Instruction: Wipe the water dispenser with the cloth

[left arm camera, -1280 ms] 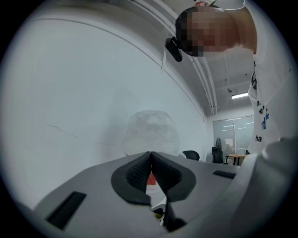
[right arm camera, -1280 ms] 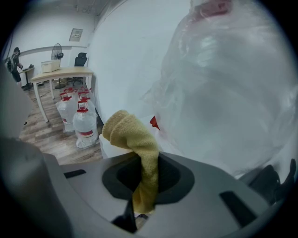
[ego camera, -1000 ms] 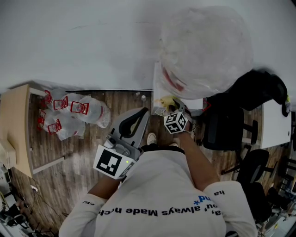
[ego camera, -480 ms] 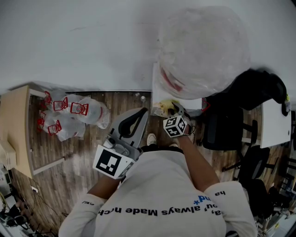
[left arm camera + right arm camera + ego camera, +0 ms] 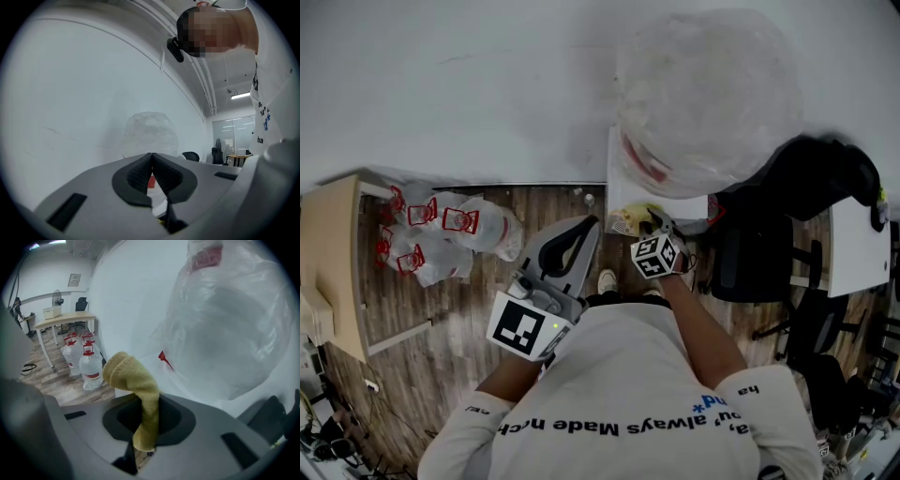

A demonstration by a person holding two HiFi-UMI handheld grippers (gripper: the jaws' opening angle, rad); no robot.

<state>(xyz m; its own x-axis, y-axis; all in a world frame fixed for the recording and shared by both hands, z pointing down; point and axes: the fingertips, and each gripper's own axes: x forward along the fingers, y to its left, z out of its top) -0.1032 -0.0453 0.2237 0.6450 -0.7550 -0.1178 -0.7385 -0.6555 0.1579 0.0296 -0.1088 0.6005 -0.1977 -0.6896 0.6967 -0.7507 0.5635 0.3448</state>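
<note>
- Clear plastic water bottles with red handles (image 5: 450, 225): grouped on the wooden floor, far left.
- Left gripper (image 5: 152, 161): jaws pressed together with nothing between them, held apart from the dispenser.
- Right gripper (image 5: 147, 417): clamped on a folded yellow terry cloth (image 5: 133, 380), held just beside the white water dispenser (image 5: 619, 183), below its plastic-wrapped bottle (image 5: 708, 94).
</note>
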